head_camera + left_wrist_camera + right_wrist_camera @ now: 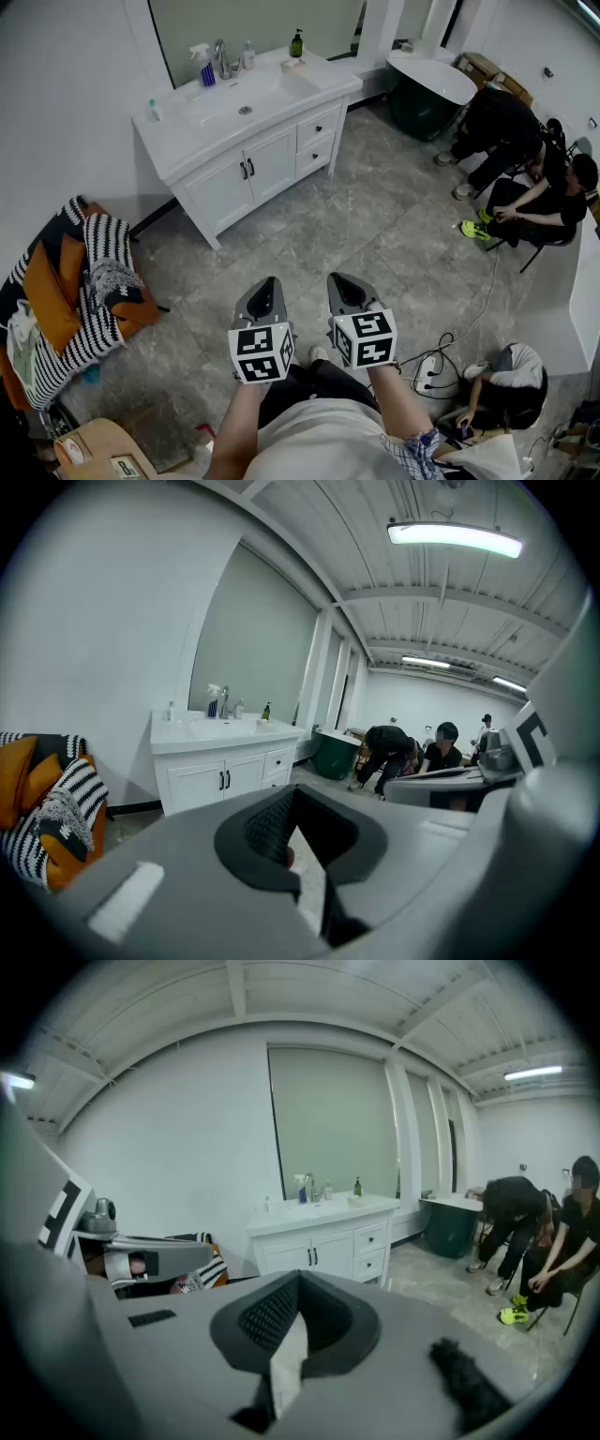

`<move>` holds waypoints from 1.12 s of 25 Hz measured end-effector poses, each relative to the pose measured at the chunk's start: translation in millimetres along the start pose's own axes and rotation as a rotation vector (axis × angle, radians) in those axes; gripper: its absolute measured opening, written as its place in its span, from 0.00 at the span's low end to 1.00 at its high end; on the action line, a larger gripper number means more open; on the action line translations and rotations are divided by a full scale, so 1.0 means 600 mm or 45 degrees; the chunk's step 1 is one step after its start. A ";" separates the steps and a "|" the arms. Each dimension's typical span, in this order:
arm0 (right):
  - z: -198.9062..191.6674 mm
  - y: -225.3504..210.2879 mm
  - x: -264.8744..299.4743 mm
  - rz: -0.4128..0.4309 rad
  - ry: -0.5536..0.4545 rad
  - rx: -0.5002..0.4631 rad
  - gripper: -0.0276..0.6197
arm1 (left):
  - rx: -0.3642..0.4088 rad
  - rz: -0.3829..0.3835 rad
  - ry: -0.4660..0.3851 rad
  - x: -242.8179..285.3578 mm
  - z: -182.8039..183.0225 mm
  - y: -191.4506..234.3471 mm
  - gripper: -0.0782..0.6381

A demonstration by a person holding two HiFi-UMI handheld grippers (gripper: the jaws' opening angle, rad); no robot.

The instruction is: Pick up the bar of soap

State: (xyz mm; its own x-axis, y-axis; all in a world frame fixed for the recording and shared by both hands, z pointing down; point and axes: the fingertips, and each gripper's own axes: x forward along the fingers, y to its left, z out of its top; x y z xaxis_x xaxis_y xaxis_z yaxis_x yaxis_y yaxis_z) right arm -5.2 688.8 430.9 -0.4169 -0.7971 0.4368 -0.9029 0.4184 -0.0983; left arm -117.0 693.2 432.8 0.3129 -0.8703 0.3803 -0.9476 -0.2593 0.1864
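Standing here, I see the left tongs (266, 286) and the right tongs (339, 281) held side by side over the grey tiled floor (375, 225), each pressed fully together with nothing in its grip; their own views confirm it, the dark pads meeting at the tip. Only the head view takes in the whole white vanity from above: the bench (187, 141) with its sink, a faucet (222, 58), a blue spray bottle (202, 66), a clear pump bottle (248, 54) and a dark green pump bottle (296, 43); just in front of that green bottle, at the bench's right end, lies a small pale lump that looks like the bar of soap (292, 64), well apart from both tongs. The left gripper view alone shows the ceiling strip light (455, 538); in both gripper views the soap is too small to make out. The dark green bathtub (431, 89) is partly cut off by a wall edge; one person (492, 127) bends over near it, another (548, 202) sits alongside. The bottles' labels are too small to read; the marker cubes show only black and white squares.
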 end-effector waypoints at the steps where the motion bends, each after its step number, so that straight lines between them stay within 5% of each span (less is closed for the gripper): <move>1: -0.002 -0.003 0.001 -0.003 0.001 0.001 0.06 | 0.004 -0.001 0.003 0.002 -0.001 -0.001 0.12; 12: -0.008 -0.016 0.009 0.012 0.012 0.006 0.06 | 0.006 0.022 0.027 0.018 -0.011 -0.006 0.12; 18: -0.020 -0.005 0.026 0.124 0.055 -0.035 0.07 | 0.011 -0.018 0.067 0.032 -0.017 -0.012 0.12; 21: -0.023 -0.010 0.030 0.173 0.064 -0.032 0.23 | 0.037 -0.041 0.145 0.044 -0.032 -0.021 0.12; 28: -0.017 -0.058 0.024 0.122 0.010 0.004 0.32 | 0.048 -0.041 0.175 0.059 -0.040 -0.039 0.12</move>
State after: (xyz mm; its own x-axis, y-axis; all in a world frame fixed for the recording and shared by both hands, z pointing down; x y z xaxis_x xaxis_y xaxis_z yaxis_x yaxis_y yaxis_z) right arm 21.6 667.3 449.8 -0.5007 -0.7500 0.4322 -0.8592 0.4915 -0.1424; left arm -82.2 678.4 463.7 0.3465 -0.7966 0.4953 -0.9379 -0.3041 0.1670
